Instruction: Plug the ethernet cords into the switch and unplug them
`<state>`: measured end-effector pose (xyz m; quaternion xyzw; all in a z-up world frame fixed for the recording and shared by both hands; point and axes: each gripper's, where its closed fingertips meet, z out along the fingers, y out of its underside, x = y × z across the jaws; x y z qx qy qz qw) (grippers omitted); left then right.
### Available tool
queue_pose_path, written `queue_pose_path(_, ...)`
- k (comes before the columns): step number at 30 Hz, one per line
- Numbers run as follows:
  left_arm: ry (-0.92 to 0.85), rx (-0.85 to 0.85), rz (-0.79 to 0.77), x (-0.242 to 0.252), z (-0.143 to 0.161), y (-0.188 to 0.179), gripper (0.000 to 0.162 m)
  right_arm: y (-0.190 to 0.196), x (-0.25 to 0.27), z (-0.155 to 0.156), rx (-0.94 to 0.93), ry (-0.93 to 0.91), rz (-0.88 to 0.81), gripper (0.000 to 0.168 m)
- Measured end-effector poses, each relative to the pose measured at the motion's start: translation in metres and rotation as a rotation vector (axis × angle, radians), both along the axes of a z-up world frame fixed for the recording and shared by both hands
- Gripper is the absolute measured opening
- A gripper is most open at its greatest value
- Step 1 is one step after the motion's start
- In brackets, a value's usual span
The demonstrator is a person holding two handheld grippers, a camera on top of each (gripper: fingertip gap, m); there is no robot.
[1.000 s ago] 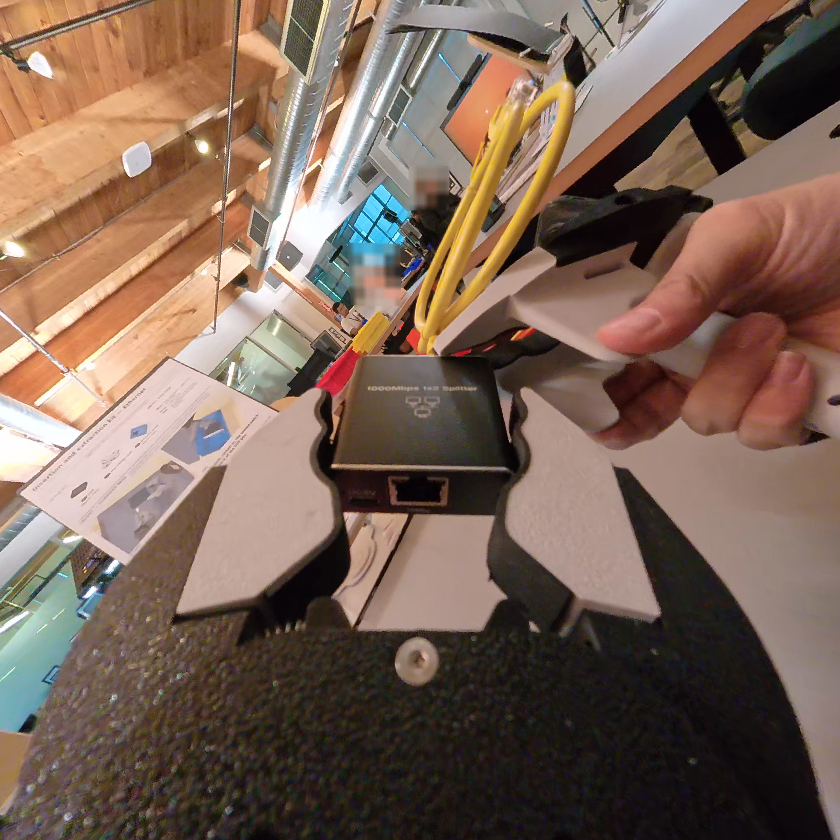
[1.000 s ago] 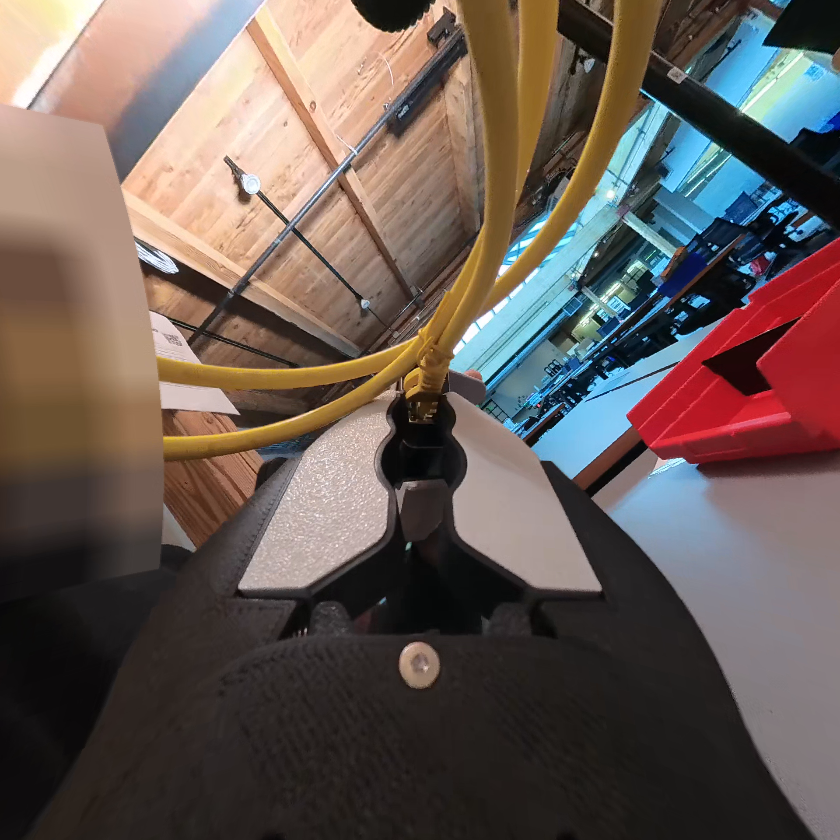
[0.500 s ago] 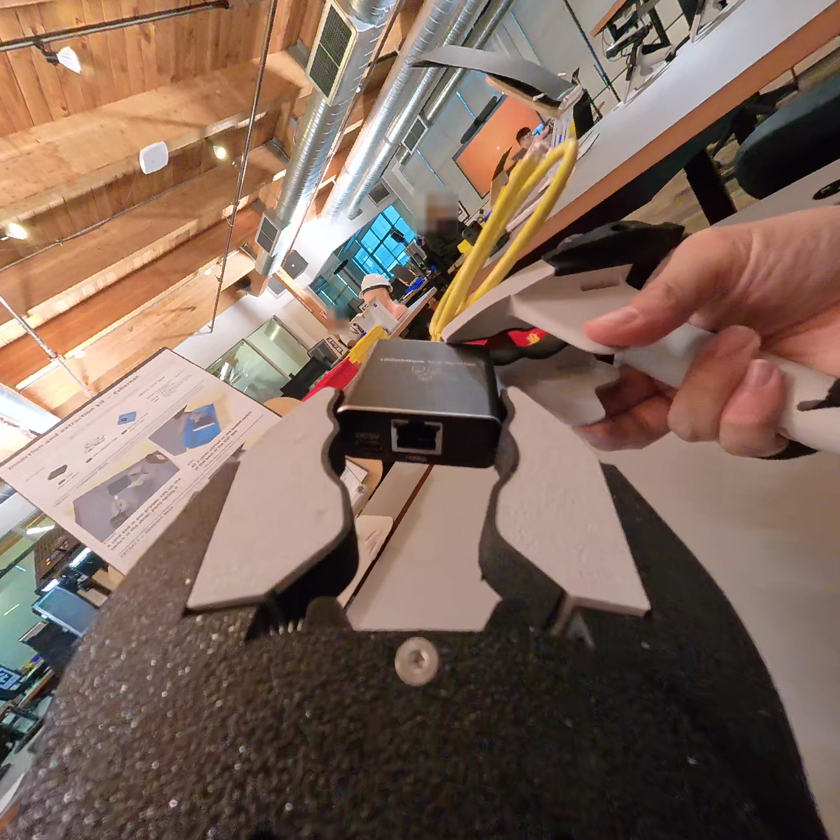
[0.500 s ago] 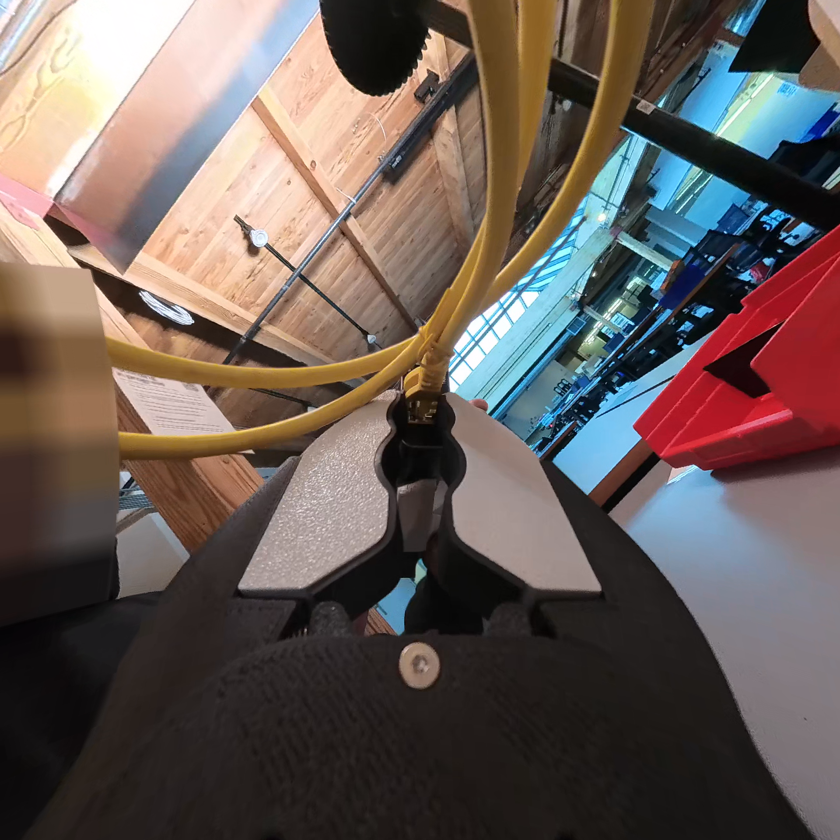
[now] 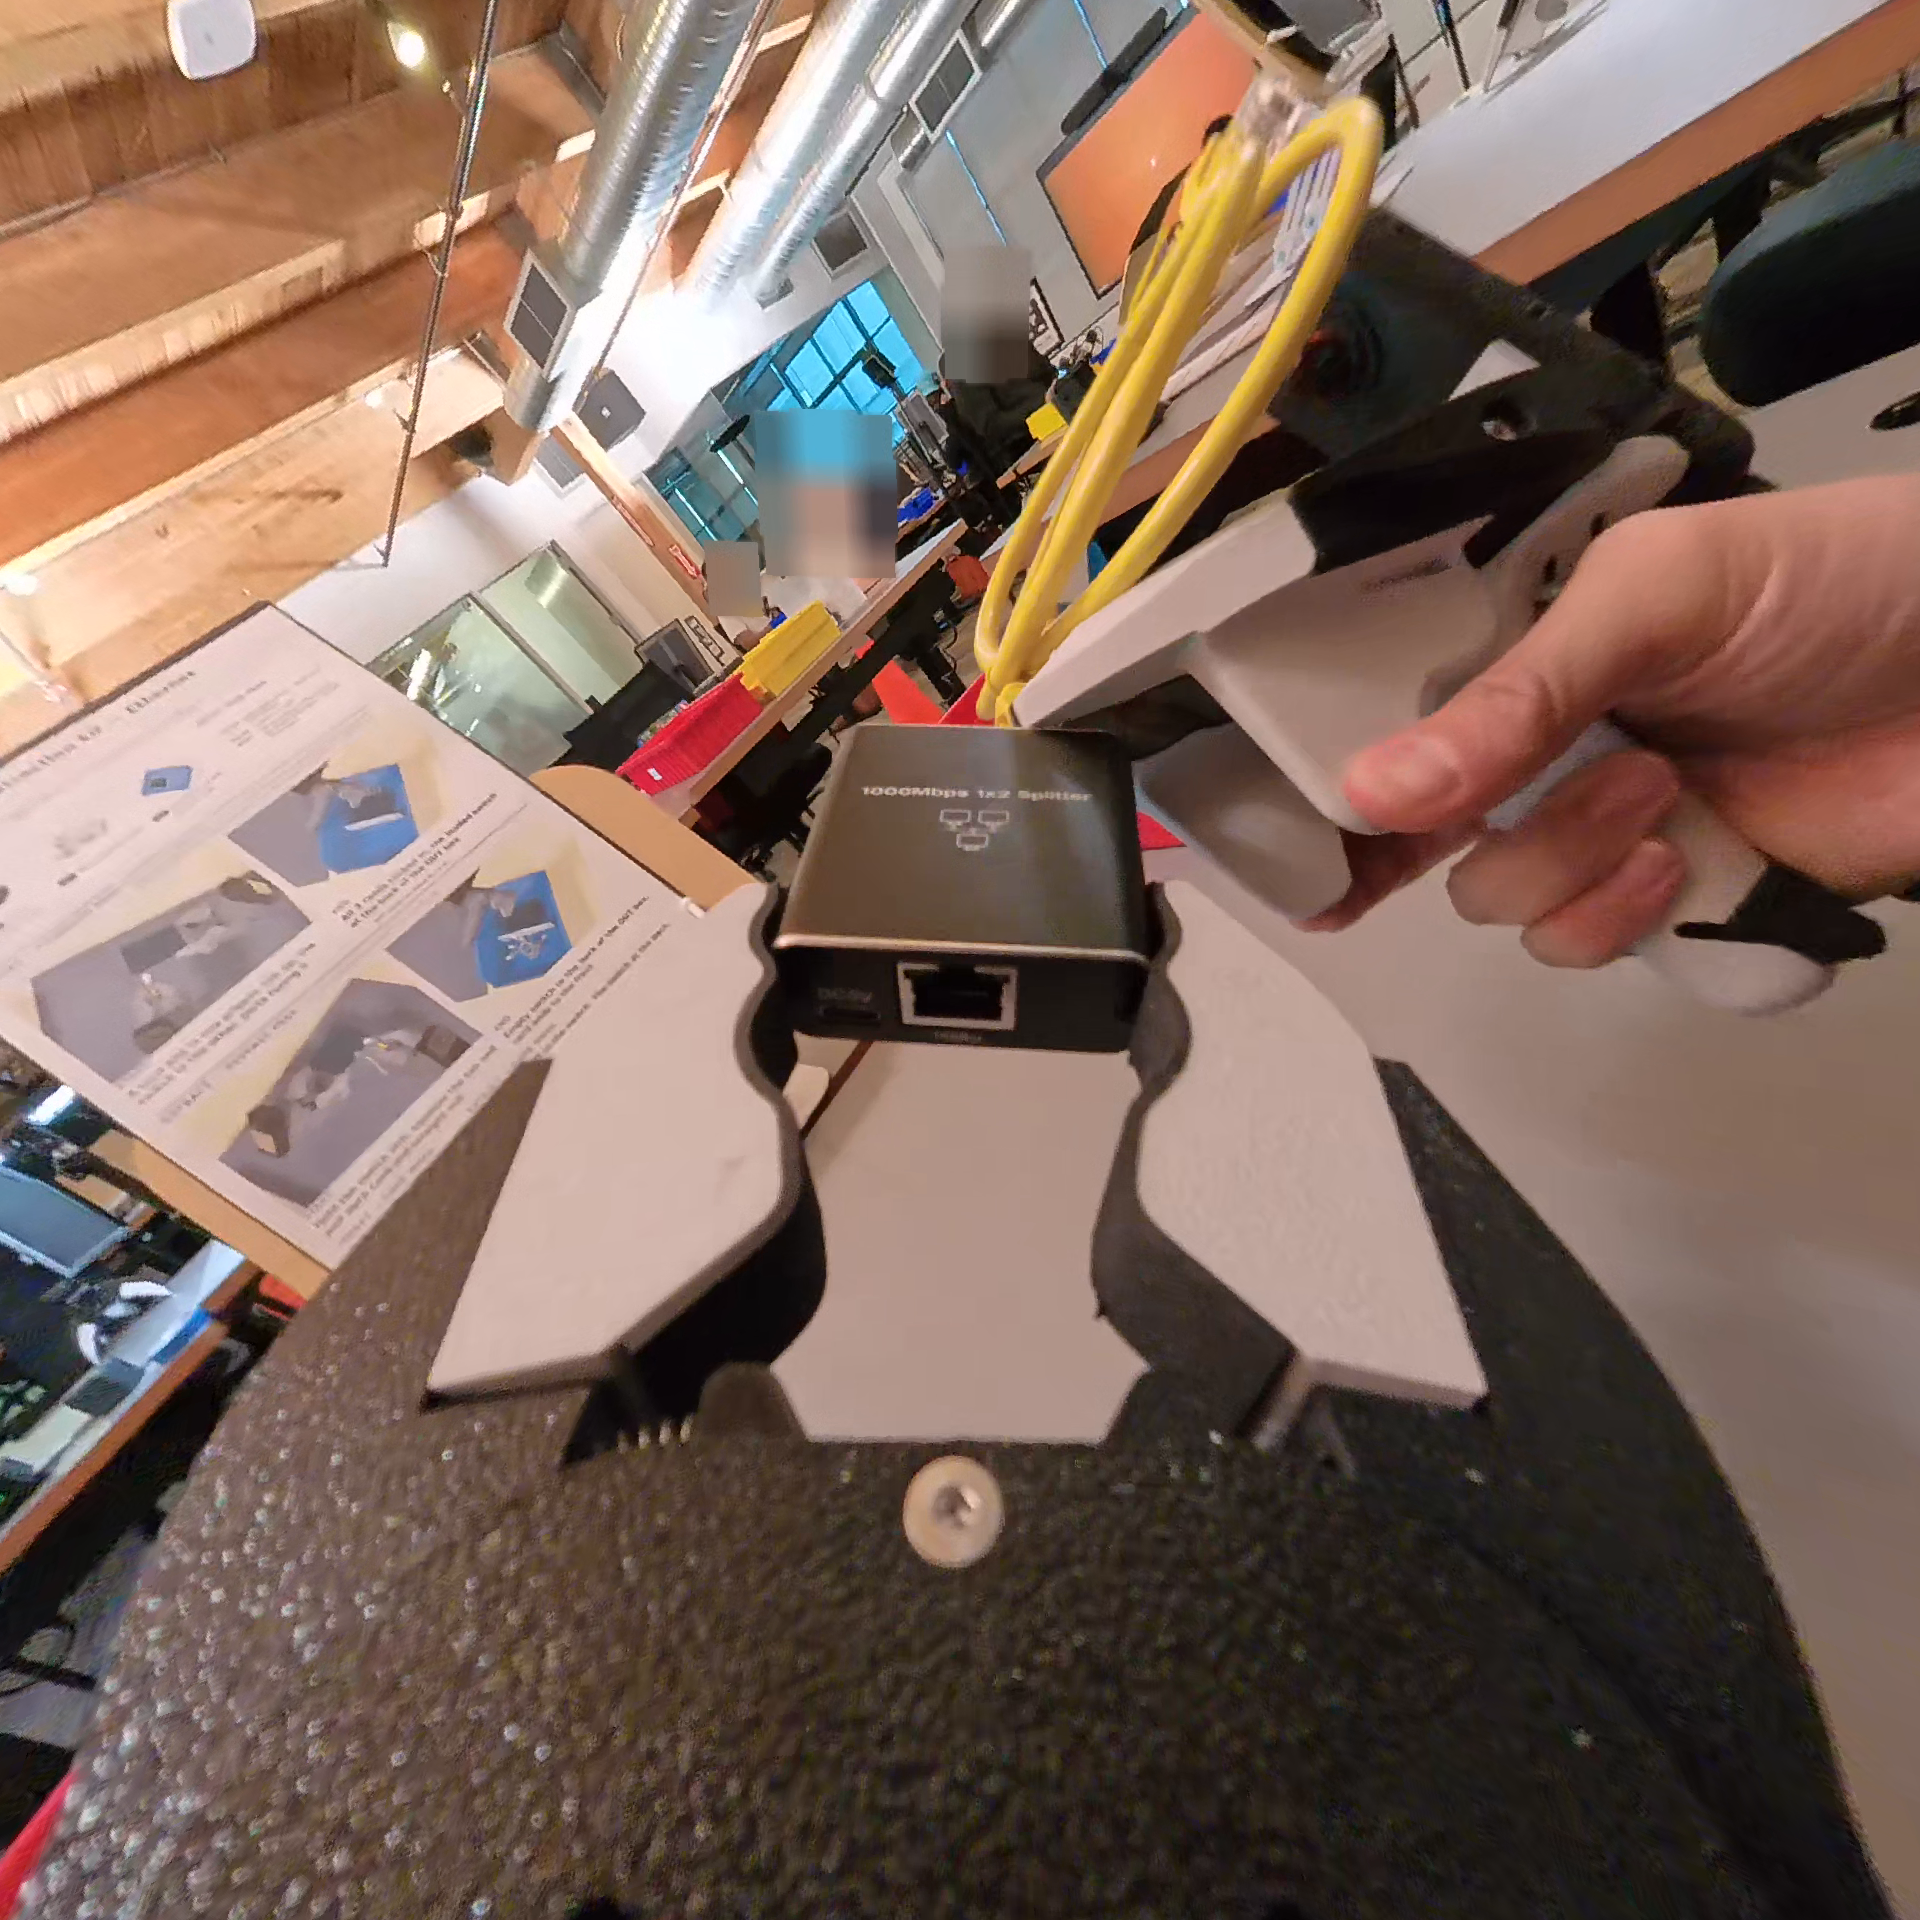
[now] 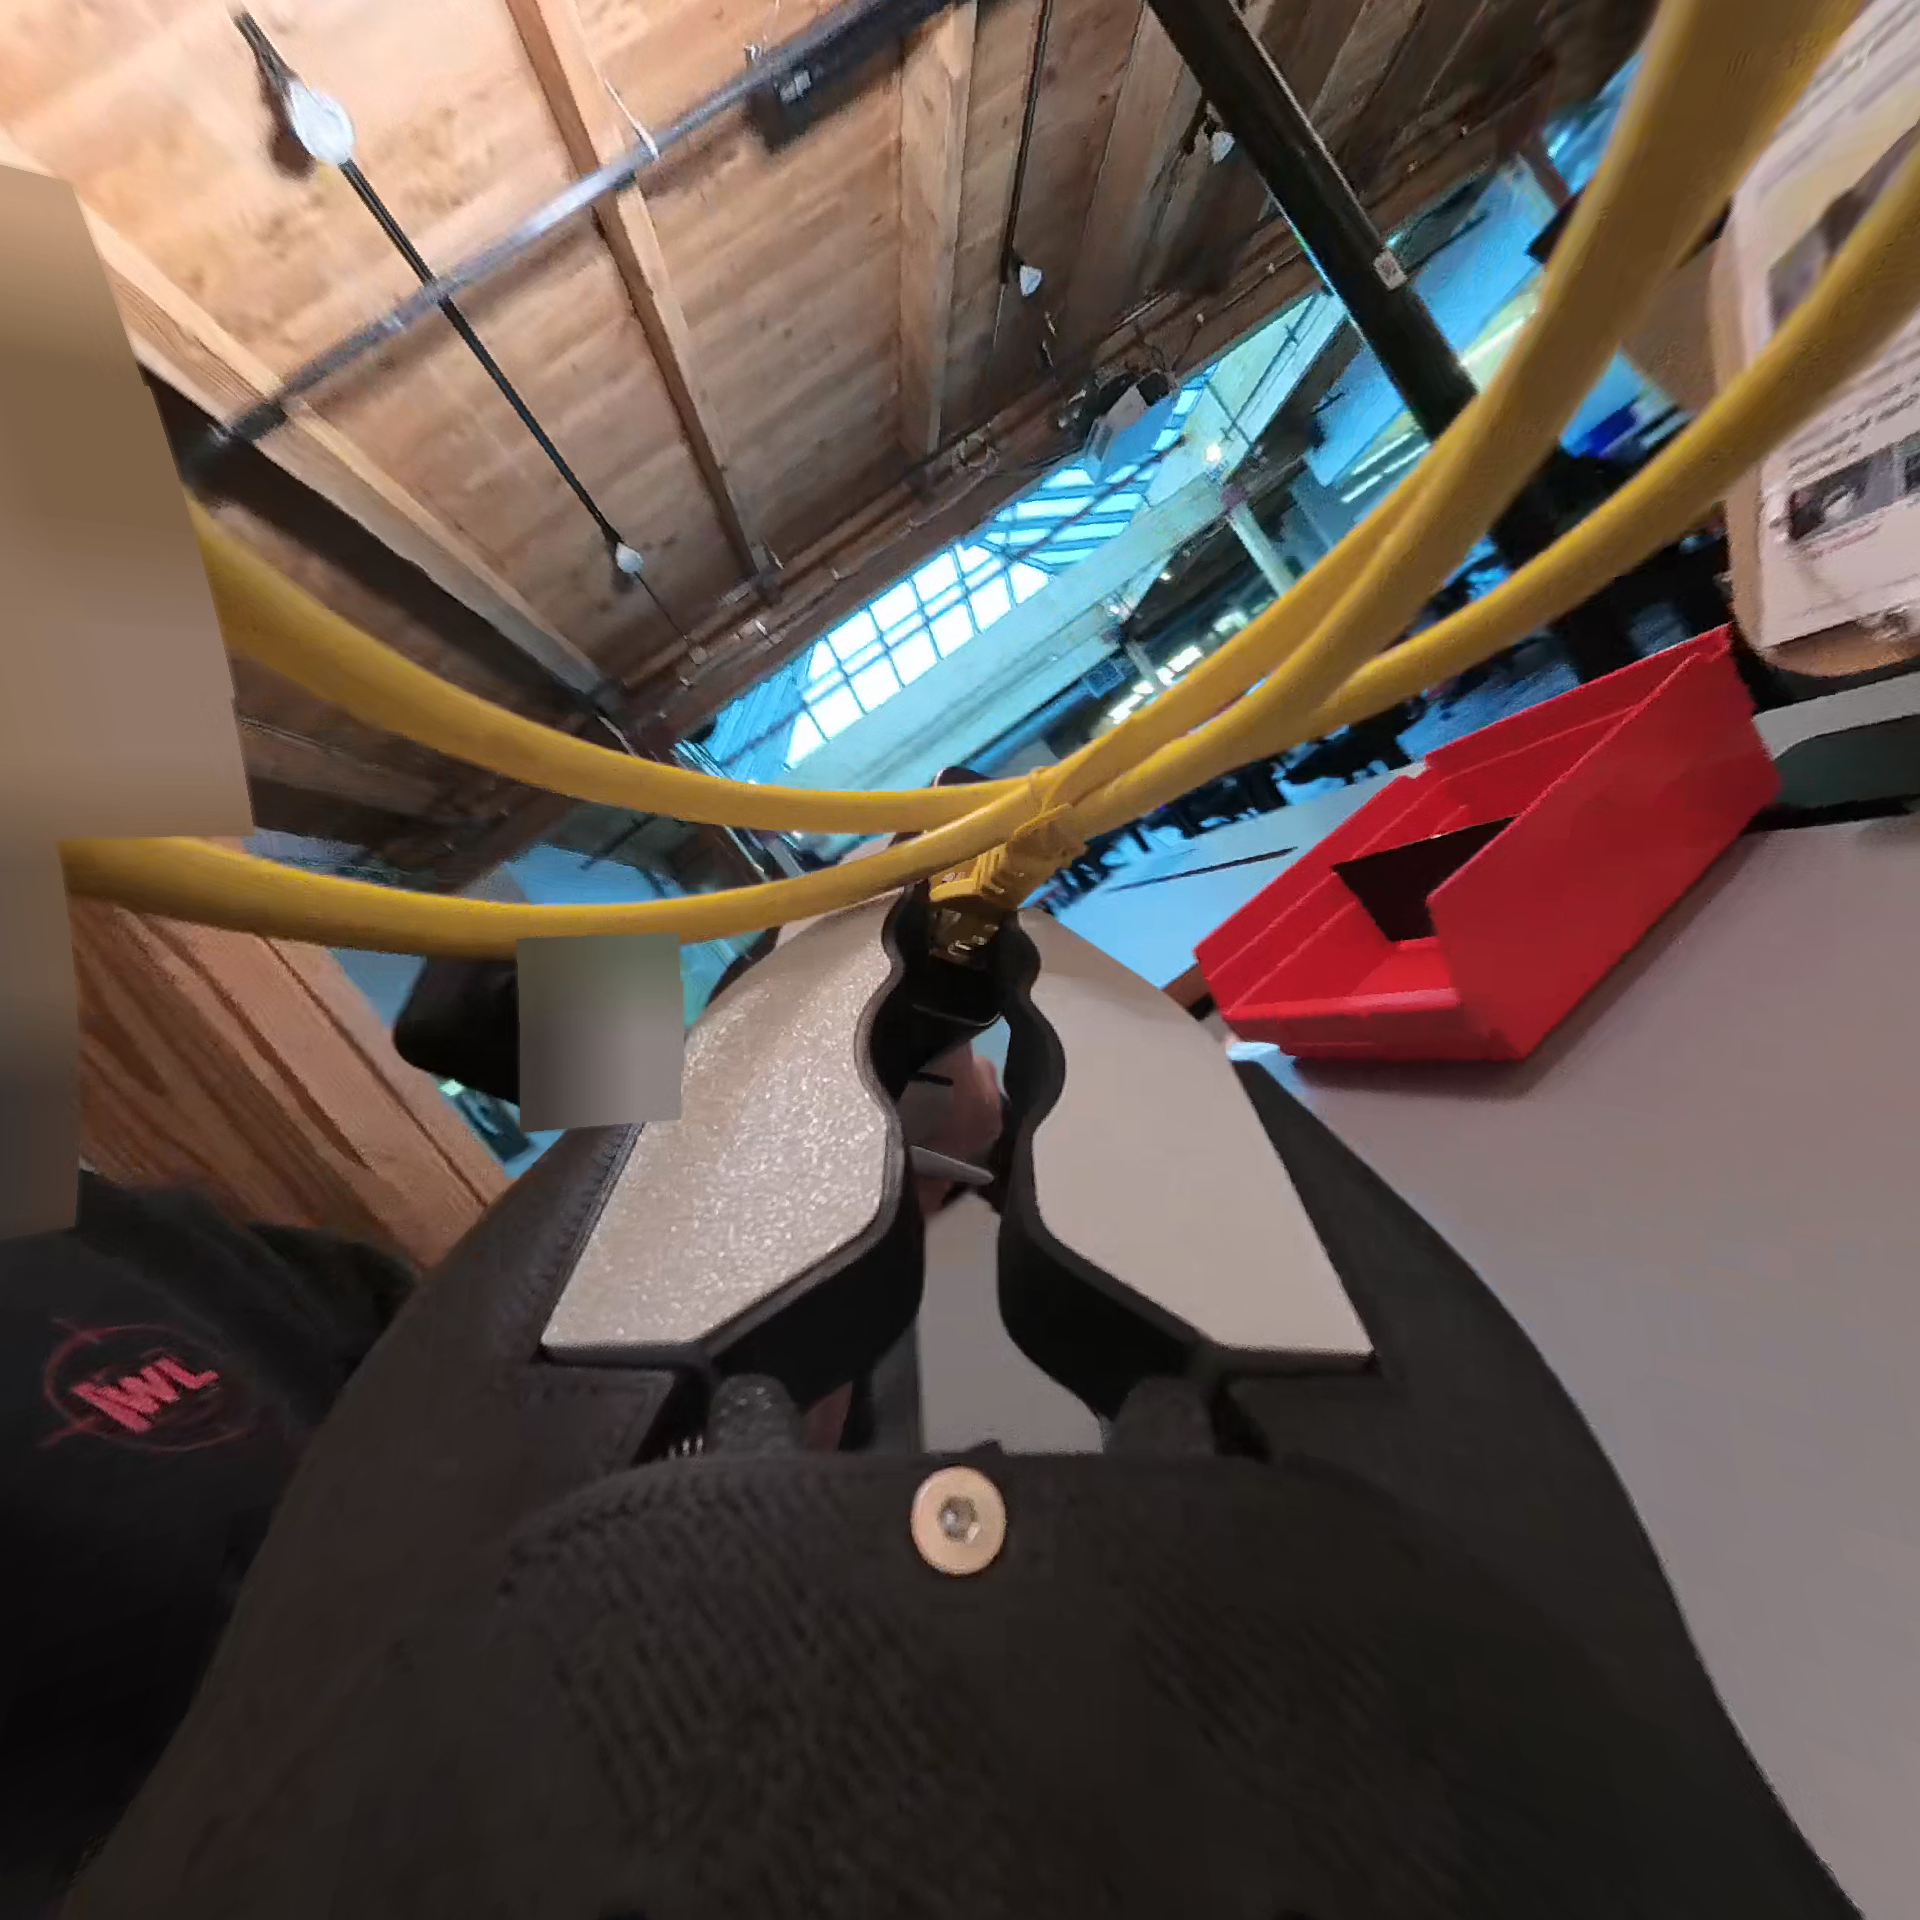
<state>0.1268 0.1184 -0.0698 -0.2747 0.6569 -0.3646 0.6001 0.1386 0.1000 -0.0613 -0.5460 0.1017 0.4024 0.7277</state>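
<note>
Nearest us in the left wrist view, the left gripper [image 5: 961, 971] clamps a small black switch [image 5: 966, 847] between its grey fingers [image 5: 665, 1049], one empty port facing the camera. We see pale grey tabletop [image 5: 1621, 1195] below and to the right.

Just behind the switch, the right gripper [image 5: 1023, 717] meets its far edge, held by a bare hand [image 5: 1704, 727]. Whether the plug is seated in the switch we cannot tell; that back face is hidden. Yellow ethernet cords [image 5: 1101, 416] loop up from that point, and one clear plug [image 5: 1270, 104] hangs free at the top, motion-blurred.

In the right wrist view, the right gripper [image 6: 961, 935] is nearly closed, pinching a yellow cord plug [image 6: 971, 914] at its tips. The cords [image 6: 623, 769] fan left and right and run out of frame. A red bin [image 6: 1496, 935] sits farther along the same grey table [image 6: 1621, 1299].

To the left, an illustrated instruction sheet [image 5: 260, 935] stands on a cardboard backing, its lower part cut off by the gripper body.

Farther back we note long worktables, red and yellow bins [image 5: 769, 665], an orange screen [image 5: 1143, 156], silver ducts [image 5: 623, 187] under a timber ceiling, and arched windows. Distant people are present but too small to make out.
</note>
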Motion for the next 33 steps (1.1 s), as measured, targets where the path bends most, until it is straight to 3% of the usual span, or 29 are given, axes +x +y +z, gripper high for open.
queue_pose_path(7, -0.013, -0.063, -0.026, 0.001, 0.0, -0.002, 0.063, -0.002, 0.001, 0.0, -0.049, -0.197, -0.056, 0.015)
queue_pose_path(12, -0.085, 0.239, 0.028, -0.003, 0.009, -0.005, 0.064, -0.006, -0.004, 0.004, 0.05, 0.214, 0.158, 0.016)
queue_pose_path(16, -0.105, 0.37, 0.02, -0.006, 0.012, -0.005, 0.064, -0.006, -0.006, 0.004, 0.102, 0.392, 0.232, 0.015)
queue_pose_path(33, -0.199, 0.438, 0.015, -0.018, 0.034, -0.021, 0.064, -0.022, -0.019, 0.027, 0.243, 0.191, 0.218, 0.014)
